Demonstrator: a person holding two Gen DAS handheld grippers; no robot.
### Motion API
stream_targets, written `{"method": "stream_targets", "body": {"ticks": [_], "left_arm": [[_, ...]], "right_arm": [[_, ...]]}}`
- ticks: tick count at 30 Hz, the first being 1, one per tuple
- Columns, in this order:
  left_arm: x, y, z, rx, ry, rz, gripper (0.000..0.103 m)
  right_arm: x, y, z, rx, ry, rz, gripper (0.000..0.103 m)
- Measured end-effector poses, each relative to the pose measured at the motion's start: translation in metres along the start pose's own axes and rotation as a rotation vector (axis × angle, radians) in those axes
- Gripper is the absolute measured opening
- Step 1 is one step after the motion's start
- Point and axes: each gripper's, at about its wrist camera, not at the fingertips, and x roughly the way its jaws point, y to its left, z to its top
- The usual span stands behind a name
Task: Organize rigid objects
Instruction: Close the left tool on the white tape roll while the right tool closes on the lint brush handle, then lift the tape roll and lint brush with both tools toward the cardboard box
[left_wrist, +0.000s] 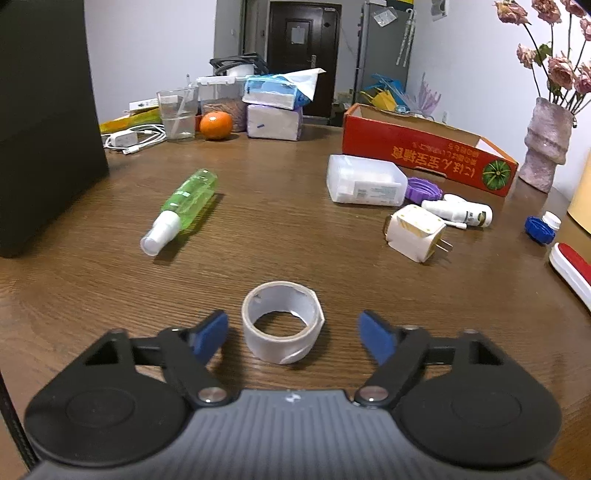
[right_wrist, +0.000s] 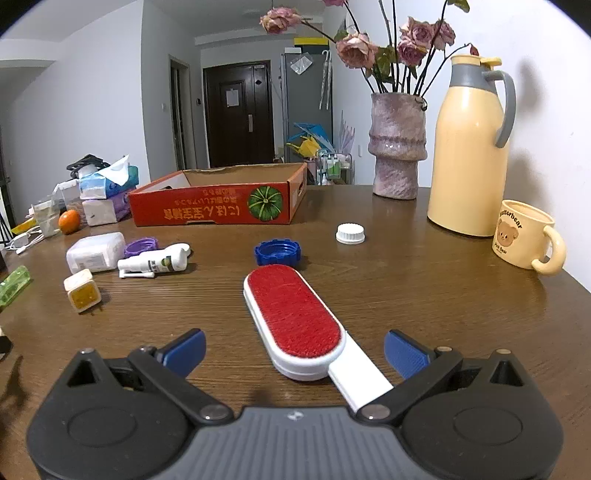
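My left gripper (left_wrist: 293, 330) is open, its blue pads either side of a white tape roll (left_wrist: 282, 321) standing on the wooden table, not touching it. My right gripper (right_wrist: 293, 349) is open around a red-and-white lint brush (right_wrist: 293, 317) lying flat; its white handle runs back under the right finger. A red open cardboard box (right_wrist: 218, 206) lies at the back; it also shows in the left wrist view (left_wrist: 424, 147). A green spray bottle (left_wrist: 184, 206) lies on its side at the left.
A white container (left_wrist: 364, 181), purple lid (left_wrist: 424, 188), white spray bottle (left_wrist: 465, 214), plug adapter (left_wrist: 415, 232), blue lid (right_wrist: 277, 253) and white cap (right_wrist: 350, 233) are scattered about. A vase (right_wrist: 397, 144), thermos (right_wrist: 471, 147) and mug (right_wrist: 524, 234) stand right. Tissue packs, glass and orange sit far left.
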Motion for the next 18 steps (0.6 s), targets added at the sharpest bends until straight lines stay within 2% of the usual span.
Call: {"method": "stream_targets", "body": {"ticks": [4, 18], "left_arm": [[0.002, -0.004, 0.0, 0.027, -0.008, -0.004, 0.047], [-0.002, -0.021, 0.017, 0.052, -0.029, -0.097, 0.046]], "right_arm": [[0.008, -0.002, 0.002, -0.008, 0.012, 0.004, 0.103], [0.033, -0.001, 0.013, -0.079, 0.055, 0.007, 0.103]]}}
